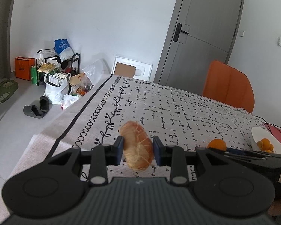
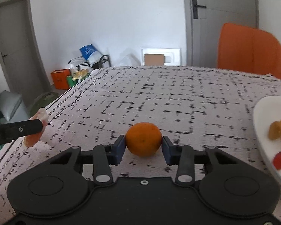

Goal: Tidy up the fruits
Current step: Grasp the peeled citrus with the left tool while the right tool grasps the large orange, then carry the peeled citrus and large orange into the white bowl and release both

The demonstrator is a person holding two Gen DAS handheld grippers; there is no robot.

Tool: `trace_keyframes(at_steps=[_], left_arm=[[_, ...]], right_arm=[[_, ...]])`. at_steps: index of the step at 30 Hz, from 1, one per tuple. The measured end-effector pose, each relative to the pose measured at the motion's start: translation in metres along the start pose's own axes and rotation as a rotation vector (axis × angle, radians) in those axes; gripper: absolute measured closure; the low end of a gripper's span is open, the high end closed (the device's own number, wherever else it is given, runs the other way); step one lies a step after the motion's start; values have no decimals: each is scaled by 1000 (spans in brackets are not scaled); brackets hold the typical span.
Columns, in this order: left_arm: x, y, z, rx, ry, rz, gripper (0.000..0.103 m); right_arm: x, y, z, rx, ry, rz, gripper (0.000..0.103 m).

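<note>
My left gripper (image 1: 137, 148) is shut on a peeled, pale orange fruit (image 1: 136, 146) with white pith strands, held just above the patterned tablecloth (image 1: 178, 108). My right gripper (image 2: 143, 142) is shut on a whole orange (image 2: 143, 139) low over the cloth, with a blue pad against each side. That orange (image 1: 217, 144) also shows at the right of the left wrist view. The peeled fruit (image 2: 34, 138) appears at the left of the right wrist view. A white plate (image 2: 262, 112) at the right holds several small orange and red fruits.
An orange chair (image 1: 228, 86) stands at the table's far side. The plate (image 1: 258, 131) lies by a red mat and a black cable (image 1: 275, 129). The table's left edge (image 1: 80, 110) drops to a floor with bags, slippers and a shoe rack. A grey door (image 1: 202, 37) is behind.
</note>
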State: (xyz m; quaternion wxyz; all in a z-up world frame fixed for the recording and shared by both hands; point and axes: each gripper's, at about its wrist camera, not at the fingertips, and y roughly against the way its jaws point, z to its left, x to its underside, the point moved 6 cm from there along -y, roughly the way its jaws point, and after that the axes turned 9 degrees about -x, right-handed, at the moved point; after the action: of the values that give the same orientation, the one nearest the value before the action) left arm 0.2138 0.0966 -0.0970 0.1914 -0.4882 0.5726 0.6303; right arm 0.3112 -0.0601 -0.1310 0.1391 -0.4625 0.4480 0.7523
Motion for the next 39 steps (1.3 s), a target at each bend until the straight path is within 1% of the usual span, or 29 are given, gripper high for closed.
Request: trace_keyframes(at_steps=[2, 9, 15, 24, 39], left_arm=[[1, 0, -2, 5, -2, 0, 71], [1, 4, -18, 36, -11, -3, 71], [2, 8, -46, 83, -38, -9, 71], [6, 16, -84, 144, -64, -15, 71], [14, 26, -140, 234, -119, -17, 71]], right_arm=[[1, 5, -2, -7, -11, -6, 64], [2, 33, -12, 40, -11, -58, 64], [5, 63, -26, 74, -32, -107, 64], [8, 95, -52, 132, -53, -152, 64], [22, 139, -103, 232, -130, -183, 64]])
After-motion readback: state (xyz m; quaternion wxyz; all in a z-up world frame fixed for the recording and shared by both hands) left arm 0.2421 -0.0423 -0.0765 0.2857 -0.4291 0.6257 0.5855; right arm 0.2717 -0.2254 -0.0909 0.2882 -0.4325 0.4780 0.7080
